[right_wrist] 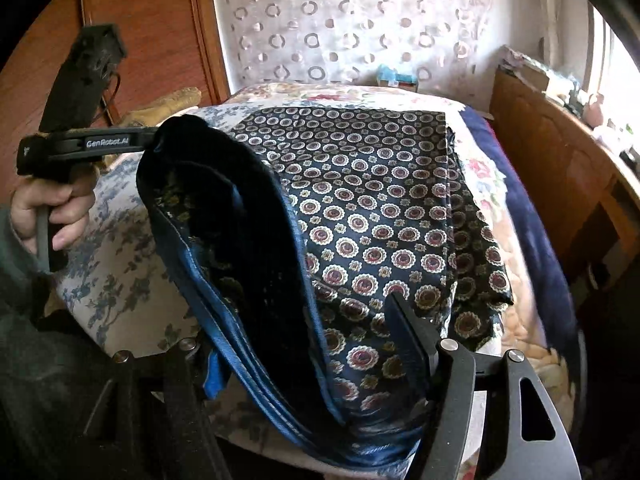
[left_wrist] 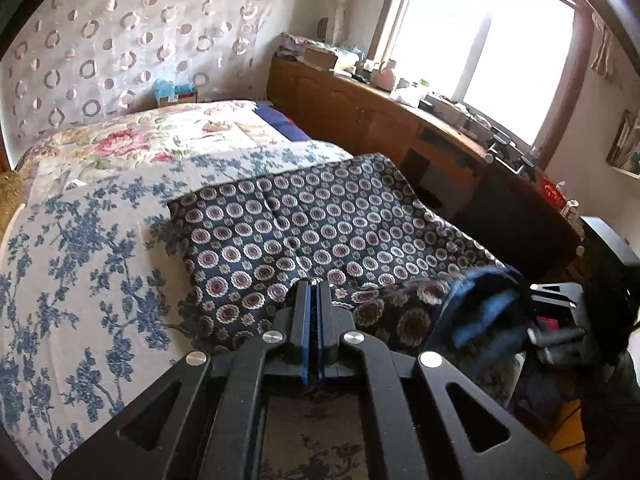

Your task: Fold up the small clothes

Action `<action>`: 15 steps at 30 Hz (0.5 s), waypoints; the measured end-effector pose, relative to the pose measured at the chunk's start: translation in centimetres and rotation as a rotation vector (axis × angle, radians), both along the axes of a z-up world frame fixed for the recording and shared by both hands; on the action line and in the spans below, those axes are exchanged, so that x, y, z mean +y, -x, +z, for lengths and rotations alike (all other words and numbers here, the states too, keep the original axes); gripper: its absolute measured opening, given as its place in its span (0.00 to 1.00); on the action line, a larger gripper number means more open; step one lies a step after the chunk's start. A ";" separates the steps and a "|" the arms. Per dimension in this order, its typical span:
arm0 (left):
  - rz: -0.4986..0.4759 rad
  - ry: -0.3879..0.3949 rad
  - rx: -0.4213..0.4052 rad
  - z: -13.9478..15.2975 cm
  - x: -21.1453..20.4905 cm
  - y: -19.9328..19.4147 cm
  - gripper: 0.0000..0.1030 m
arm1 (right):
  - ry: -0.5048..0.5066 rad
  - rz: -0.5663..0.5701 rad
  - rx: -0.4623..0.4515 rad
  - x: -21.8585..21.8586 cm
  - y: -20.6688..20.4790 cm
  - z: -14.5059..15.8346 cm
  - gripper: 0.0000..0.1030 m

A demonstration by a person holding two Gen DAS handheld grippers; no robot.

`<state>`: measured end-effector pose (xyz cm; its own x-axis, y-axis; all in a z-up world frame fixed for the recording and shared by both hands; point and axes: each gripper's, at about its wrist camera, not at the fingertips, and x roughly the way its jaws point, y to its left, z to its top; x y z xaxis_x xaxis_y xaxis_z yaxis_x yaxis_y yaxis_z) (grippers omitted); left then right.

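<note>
A dark navy garment with red-and-cream medallions [left_wrist: 304, 224] lies spread on the bed, its blue waistband [left_wrist: 480, 308] lifted at the near right. My left gripper [left_wrist: 314, 292] is shut on the garment's near edge; in the right wrist view it [right_wrist: 156, 136] pinches the far end of the waistband. My right gripper [right_wrist: 312, 344] is shut on the waistband [right_wrist: 248, 280], which hangs open between the two grippers; its left finger is hidden behind the cloth. The rest of the garment [right_wrist: 380, 184] lies flat beyond.
The bed has a white cover with blue flowers [left_wrist: 80, 240] and a rose-patterned quilt [left_wrist: 168, 136] further back. A long wooden cabinet [left_wrist: 380, 120] with clutter runs along the right under the window. A wooden door [right_wrist: 152, 40] stands at the left.
</note>
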<state>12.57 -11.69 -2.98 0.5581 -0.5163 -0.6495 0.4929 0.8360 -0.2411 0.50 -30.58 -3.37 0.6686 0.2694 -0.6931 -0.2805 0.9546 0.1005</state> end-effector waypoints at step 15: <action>0.065 -0.061 -0.037 0.9 2.2 -3.3 0.03 | 0.048 0.064 -0.166 1.0 -8.5 5.6 0.04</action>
<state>15.88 -9.50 -2.12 0.6135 -0.4378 -0.6572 0.4444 0.8794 -0.1710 9.01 -29.54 2.23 0.7576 0.2841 -0.5876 -0.3494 0.9370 0.0025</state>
